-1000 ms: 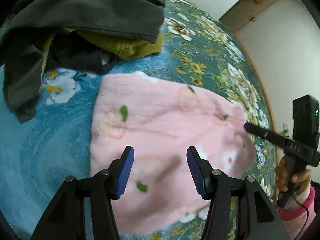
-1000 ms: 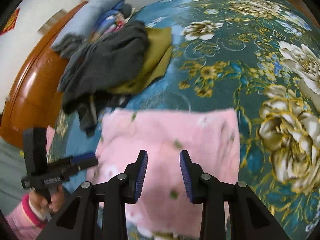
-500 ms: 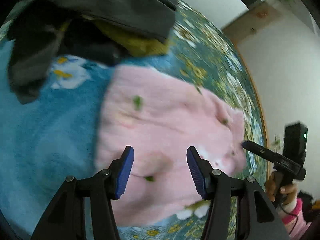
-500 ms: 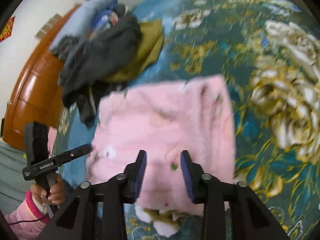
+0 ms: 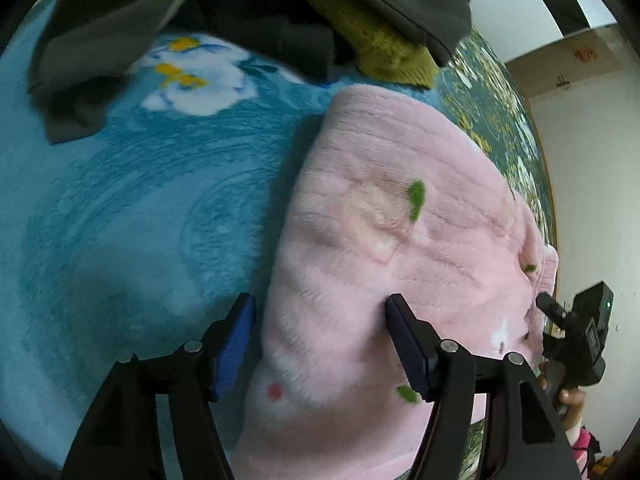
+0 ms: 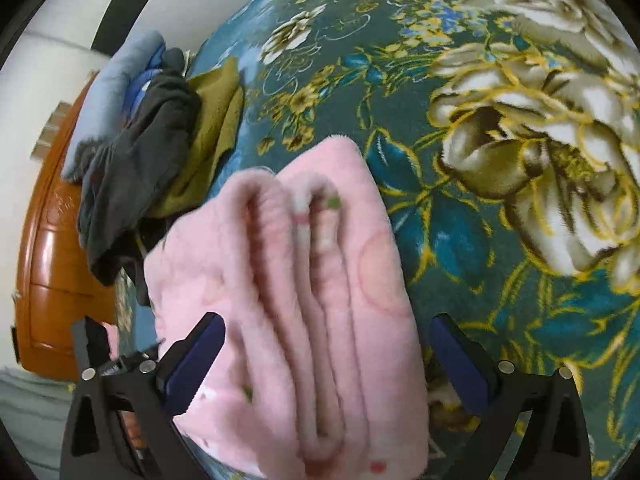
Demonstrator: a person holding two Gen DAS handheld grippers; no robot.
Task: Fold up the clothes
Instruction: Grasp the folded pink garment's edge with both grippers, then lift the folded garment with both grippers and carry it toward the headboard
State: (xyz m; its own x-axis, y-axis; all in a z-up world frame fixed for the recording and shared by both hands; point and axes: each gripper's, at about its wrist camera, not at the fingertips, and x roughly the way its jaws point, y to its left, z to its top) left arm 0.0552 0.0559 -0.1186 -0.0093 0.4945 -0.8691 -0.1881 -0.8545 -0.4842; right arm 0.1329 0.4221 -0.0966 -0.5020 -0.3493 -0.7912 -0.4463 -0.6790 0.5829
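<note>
Right wrist view: near folds of the pink garment [image 6: 304,312] blurred; layer count not readable. Its lower end runs off the bottom edge.

Left wrist view: pink garment's lower edge cut off at the bottom of the frame. Dark clothes pile [image 5: 248,12] cropped by the top edge; individual pieces not separable. The hand [image 5: 570,396] at lower right is mostly hidden behind the right tool [image 5: 576,332]; jaw spacing there too small to read.

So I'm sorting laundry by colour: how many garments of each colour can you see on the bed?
Pink: 1, folded garment
Dark grey: 1
Olive yellow: 1
Light blue: 1
Total: 4; the pile may hide more.
</note>
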